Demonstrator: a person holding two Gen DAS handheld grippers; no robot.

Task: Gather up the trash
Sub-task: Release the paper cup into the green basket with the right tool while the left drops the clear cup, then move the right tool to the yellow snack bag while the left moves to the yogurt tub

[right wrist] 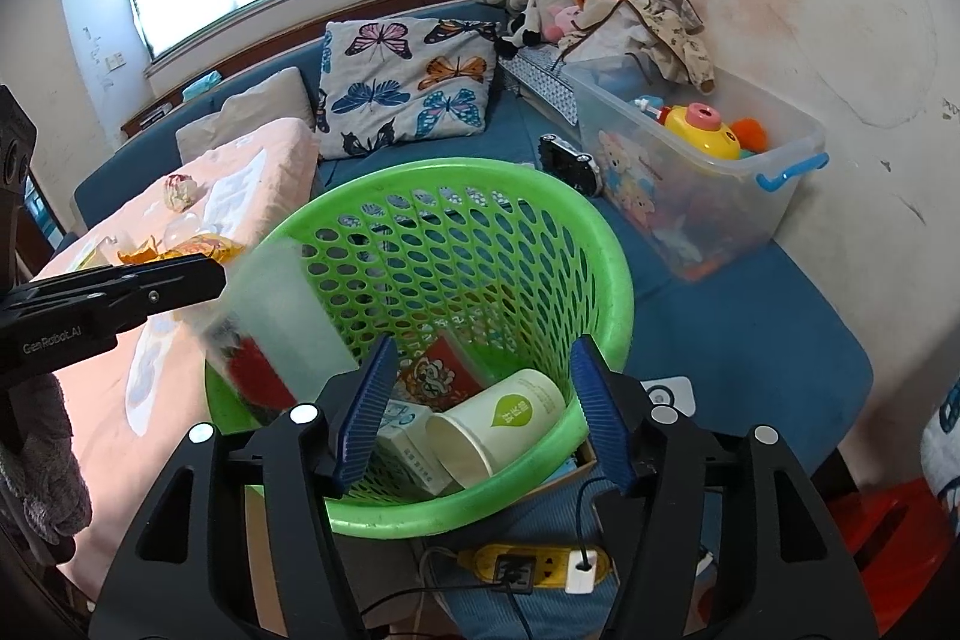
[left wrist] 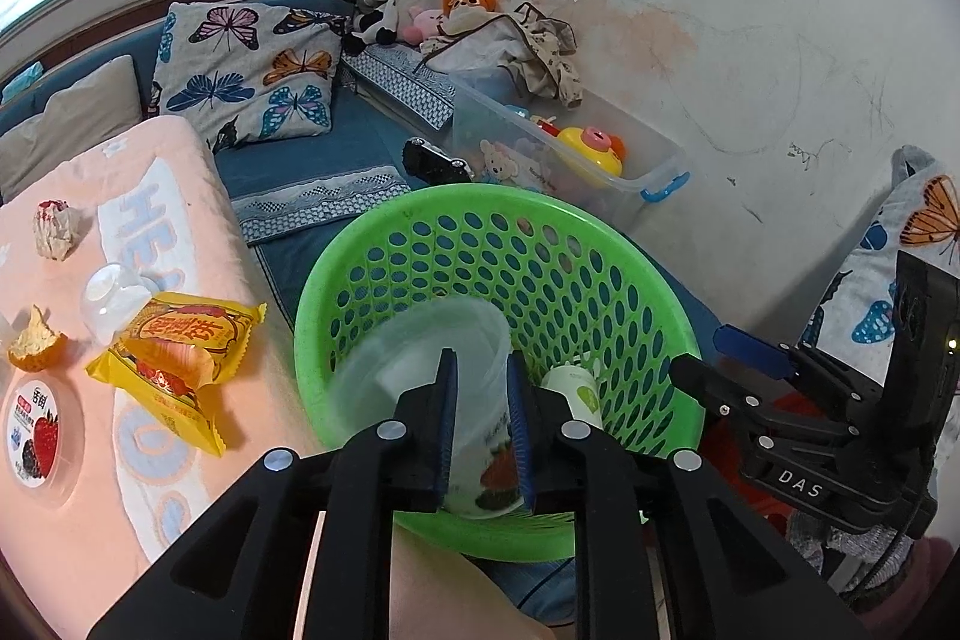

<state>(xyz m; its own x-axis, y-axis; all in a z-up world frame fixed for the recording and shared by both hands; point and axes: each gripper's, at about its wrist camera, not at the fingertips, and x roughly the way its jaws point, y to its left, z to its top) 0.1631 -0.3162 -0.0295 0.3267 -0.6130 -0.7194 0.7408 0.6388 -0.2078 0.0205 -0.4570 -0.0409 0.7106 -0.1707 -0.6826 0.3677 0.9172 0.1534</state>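
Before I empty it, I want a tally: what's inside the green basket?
In the green basket: a white paper cup on its side, a red wrapper, a small carton and a clear plastic cup. Anything beneath is hidden.

Glossy perforated plastic basket (right wrist: 576, 232)

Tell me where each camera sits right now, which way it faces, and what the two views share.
Left wrist: on the left tool, looking down into the green basket; its fingers straddle a clear plastic cup at the basket's near rim; the right tool shows at right.
Right wrist: on the right tool, open over the basket's near rim, looking down at a paper cup inside; the left tool and a grey sleeve show at left.
Shared: basket, clear cup, paper cup, pink table, butterfly cushion, toy bin.
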